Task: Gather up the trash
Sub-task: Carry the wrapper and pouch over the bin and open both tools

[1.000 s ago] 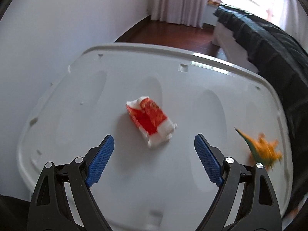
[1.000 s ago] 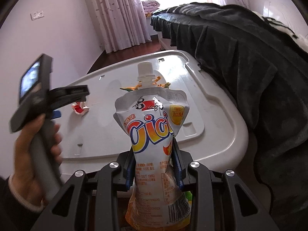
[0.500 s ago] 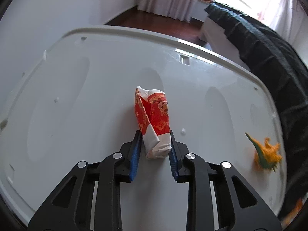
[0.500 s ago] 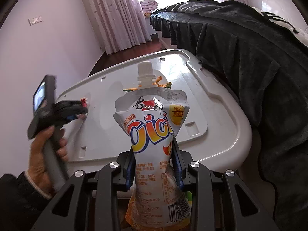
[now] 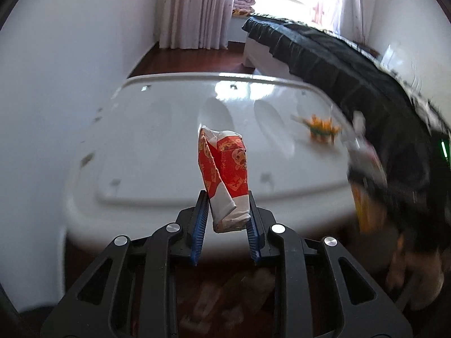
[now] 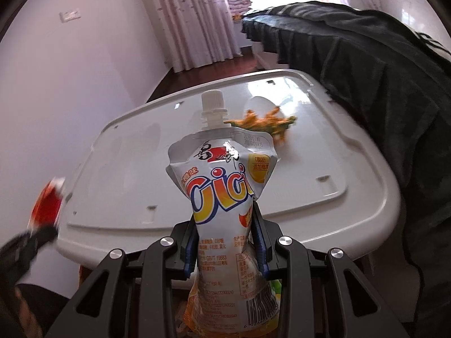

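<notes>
My left gripper [image 5: 225,219] is shut on a crumpled red and white wrapper [image 5: 224,174], lifted clear of the white lid [image 5: 157,129] and held out past its near edge. My right gripper [image 6: 225,242] is shut on a silver and orange spouted drink pouch [image 6: 222,186], which stands upright between the blue pads. From the right wrist view the red wrapper [image 6: 46,205] shows as a blur at the far left, in the left gripper. In the left wrist view the pouch [image 5: 366,186] is a blur at the right.
An orange and green toy dinosaur [image 6: 265,124] lies on the lid [image 6: 324,152], also seen as the dinosaur [image 5: 321,128] in the left wrist view. A bed under a dark blanket [image 6: 380,79] borders the lid on the right. A white wall [image 5: 56,84] stands on the left. Blurred items lie below, under my left gripper.
My left gripper closed on the red wrapper, then lifted it off the lid and drew it back past the near edge. The right gripper shifted slightly, still holding the pouch.
</notes>
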`<control>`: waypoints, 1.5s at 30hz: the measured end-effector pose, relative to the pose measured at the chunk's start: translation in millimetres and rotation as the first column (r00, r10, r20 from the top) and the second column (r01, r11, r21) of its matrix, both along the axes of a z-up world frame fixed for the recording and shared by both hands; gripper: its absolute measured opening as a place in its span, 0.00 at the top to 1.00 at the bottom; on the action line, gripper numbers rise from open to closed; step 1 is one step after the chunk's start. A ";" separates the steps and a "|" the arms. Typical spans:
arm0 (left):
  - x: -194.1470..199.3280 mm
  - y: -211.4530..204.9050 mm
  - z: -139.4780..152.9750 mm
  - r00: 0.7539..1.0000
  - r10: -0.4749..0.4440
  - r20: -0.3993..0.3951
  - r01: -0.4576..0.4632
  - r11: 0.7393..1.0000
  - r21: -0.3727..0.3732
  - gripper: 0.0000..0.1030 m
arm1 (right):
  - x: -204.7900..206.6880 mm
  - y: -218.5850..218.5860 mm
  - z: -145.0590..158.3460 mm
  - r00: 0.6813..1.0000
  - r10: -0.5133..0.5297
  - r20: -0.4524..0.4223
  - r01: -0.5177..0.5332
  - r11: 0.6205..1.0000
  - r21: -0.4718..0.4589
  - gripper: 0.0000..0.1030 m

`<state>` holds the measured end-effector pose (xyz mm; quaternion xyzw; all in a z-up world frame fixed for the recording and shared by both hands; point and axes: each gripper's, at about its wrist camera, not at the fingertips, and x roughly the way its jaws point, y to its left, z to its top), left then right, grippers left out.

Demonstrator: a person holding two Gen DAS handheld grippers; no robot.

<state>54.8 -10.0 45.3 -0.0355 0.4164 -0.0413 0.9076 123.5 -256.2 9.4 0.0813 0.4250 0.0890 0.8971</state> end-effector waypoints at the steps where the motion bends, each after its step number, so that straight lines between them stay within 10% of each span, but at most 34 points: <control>1: -13.2 -0.5 -1.6 1.000 0.003 -0.003 -0.003 1.000 0.015 0.76 | -4.8 5.6 0.1 1.000 0.016 0.003 -0.016 1.000 -0.008 0.68; 13: -96.4 5.1 -80.5 0.989 0.018 -0.147 -0.010 0.998 0.058 0.76 | -122.1 73.0 -49.3 0.981 0.159 -0.109 -0.172 0.977 -0.123 0.68; 22: -94.4 9.3 -122.4 0.957 0.023 -0.289 -0.008 0.999 0.053 0.76 | -117.0 87.4 -97.4 0.943 0.165 -0.288 -0.225 0.956 -0.187 0.68; 43: -87.3 6.9 -136.5 0.936 0.040 -0.349 -0.018 0.998 0.066 0.72 | -120.8 81.5 -103.0 0.941 0.151 -0.302 -0.204 0.967 -0.153 0.67; 44: -87.1 5.1 -136.3 0.936 0.048 -0.349 -0.020 0.996 0.084 0.69 | -119.8 82.4 -100.8 0.941 0.148 -0.306 -0.203 0.966 -0.158 0.59; 45: -87.0 4.3 -138.3 0.933 0.057 -0.354 -0.021 0.994 0.105 0.48 | -118.9 82.4 -101.7 0.939 0.134 -0.316 -0.196 0.965 -0.175 0.29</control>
